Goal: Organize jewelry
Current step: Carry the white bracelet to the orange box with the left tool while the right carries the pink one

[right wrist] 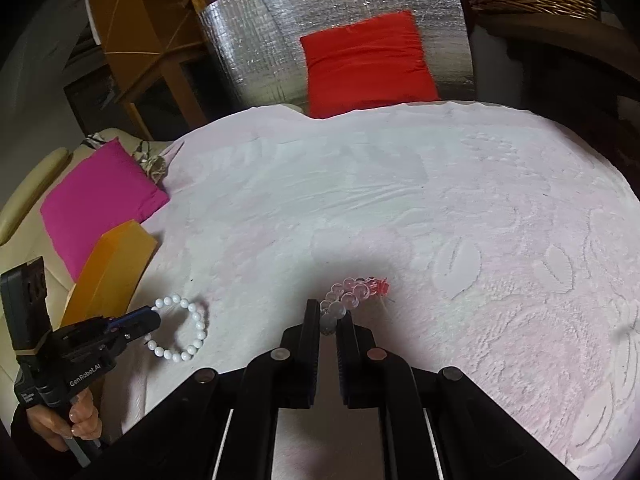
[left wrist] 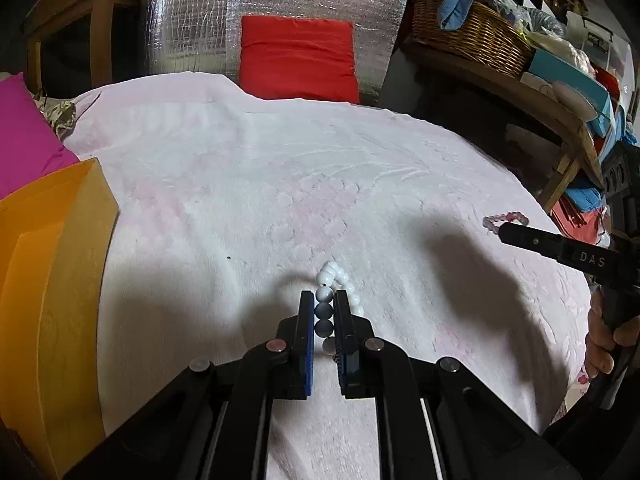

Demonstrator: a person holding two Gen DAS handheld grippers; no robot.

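My left gripper [left wrist: 324,300] has its fingers [left wrist: 306,320] drawn narrow and pinched on the white bead bracelet [left wrist: 334,280]; several beads sit between the pads and the rest of the loop hangs past the tips over the cloth. My right gripper [right wrist: 328,308] is likewise nearly closed, clamped on the clear bead bracelet [right wrist: 346,294], which ends in a small red charm beyond the tips. From the right wrist camera I see my left hand [right wrist: 68,420] around the left gripper's handle, with the white loop dangling beside an orange box [right wrist: 116,272].

The surface under both bracelets is a wide spread of pale pink-white embossed cloth [left wrist: 280,184], patterned with raised flowers and leaves and lightly creased; I cannot tell whether a bed or a tabletop lies beneath it. Dark shadows of the 2 grippers fall across it. The orange box stands at the cloth's left edge, and just behind it lies a magenta cushion [right wrist: 100,196] on a cream seat.

Beyond the far edge a red cushion [left wrist: 298,58] leans against a silver quilted foil sheet [left wrist: 192,20]. To the left of that stands wooden furniture [right wrist: 140,32]. To the right, a wooden shelf carries a wicker basket [left wrist: 468,36] holding blue cloth, plus teal boxes and assorted clutter.
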